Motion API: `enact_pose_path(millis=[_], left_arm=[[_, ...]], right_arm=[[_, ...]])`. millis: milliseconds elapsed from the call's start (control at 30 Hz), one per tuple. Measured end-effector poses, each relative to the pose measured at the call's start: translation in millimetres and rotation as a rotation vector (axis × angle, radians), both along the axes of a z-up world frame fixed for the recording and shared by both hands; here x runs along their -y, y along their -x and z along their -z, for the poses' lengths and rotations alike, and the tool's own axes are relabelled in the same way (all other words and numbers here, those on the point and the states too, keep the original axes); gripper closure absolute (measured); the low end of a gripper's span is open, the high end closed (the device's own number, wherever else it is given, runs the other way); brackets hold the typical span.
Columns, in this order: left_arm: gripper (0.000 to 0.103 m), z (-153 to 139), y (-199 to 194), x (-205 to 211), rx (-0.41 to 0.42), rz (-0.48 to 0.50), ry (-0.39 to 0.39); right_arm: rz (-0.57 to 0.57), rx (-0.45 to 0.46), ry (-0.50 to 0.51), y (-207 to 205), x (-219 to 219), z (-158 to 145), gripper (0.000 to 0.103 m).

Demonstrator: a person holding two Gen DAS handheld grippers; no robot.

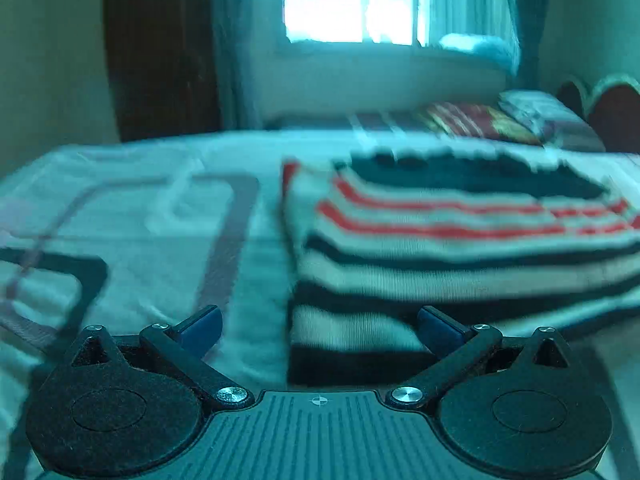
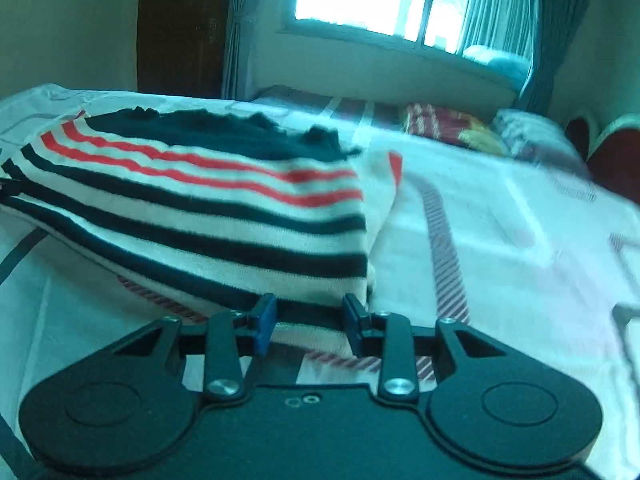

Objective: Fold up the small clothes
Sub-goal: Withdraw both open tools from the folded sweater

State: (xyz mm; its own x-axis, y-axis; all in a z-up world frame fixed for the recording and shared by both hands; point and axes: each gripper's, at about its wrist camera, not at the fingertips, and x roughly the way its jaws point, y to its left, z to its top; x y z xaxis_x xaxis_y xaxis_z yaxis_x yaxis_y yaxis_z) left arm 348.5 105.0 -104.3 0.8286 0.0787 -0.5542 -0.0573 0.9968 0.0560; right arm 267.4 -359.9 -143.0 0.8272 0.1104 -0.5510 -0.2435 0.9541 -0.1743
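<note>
Just one striped sweater [image 1: 460,240] on the bedsheet [image 1: 140,208] — left gripper [image 1: 318,330] jaws wide, empty; right gripper [image 2: 308,322] jaws part-open around its hem.

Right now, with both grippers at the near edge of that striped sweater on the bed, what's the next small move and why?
Probably close the right gripper on the near hem of the striped sweater. Its jaws stand open with the hem lying between the blue pads. The left gripper is open wider at the sweater's other near corner and looks less settled, so it likely follows.

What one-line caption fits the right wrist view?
Open right gripper at the near edge of a folded striped sweater on the bed.
</note>
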Motion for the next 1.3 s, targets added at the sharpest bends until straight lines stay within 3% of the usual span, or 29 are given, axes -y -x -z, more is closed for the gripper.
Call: enact_pose_path(millis=[133,233,333,400,467,567,633,700,767,833,933,1033,1100,1300], left_arm=[[0.000,-10,1,9,0.030,0.018,0.021],[0.000,7,-11,13,-0.055,-0.038,-0.061],[0.000,14,-7,4,-0.065,-0.069,-0.048],[0.000,7,1,1,-0.036,-0.103,-0.079],[0.000,1,5,-7,-0.003,-0.134,-0.062],[0.000,8,-4,-22,-0.062,-0.188,-0.061],[0.000,15,-7,-28,-0.075,-0.188,-0.037],[0.000,16,-7,-28,-0.075,-0.187,-0.036],[0.000,10,-4,-24,-0.067,-0.194,-0.041],[0.000,2,4,-21,-0.037,-0.191,-0.042],[0.000,8,3,-14,-0.063,-0.186,-0.103],[0.000,14,-3,-18,-0.087,-0.199,-0.079],[0.000,14,-5,-16,-0.084,-0.186,-0.105],[0.000,14,-2,-12,-0.089,-0.209,-0.107]], right_arm=[[-0.004,0.021,-0.053,6,-2,-6,0.065],[0.059,-0.049,0.009,-6,-1,11,0.066],[0.110,-0.060,-0.011,-11,9,20,0.055],[0.125,-0.073,-0.013,-9,6,13,0.056],[0.122,-0.034,-0.017,-2,1,4,0.063],[0.112,0.004,-0.029,1,0,1,0.063],[0.146,-0.071,0.033,-10,0,15,0.065],[0.161,-0.068,0.022,-13,6,21,0.059],[0.169,-0.084,0.022,-14,6,15,0.061],[0.198,-0.059,0.042,-10,1,6,0.068],[0.187,0.019,0.053,0,-6,-3,0.066],[0.205,-0.058,0.081,-17,0,14,0.068],[0.212,-0.043,0.063,-20,9,23,0.062],[0.239,-0.048,0.088,-17,3,22,0.061]])
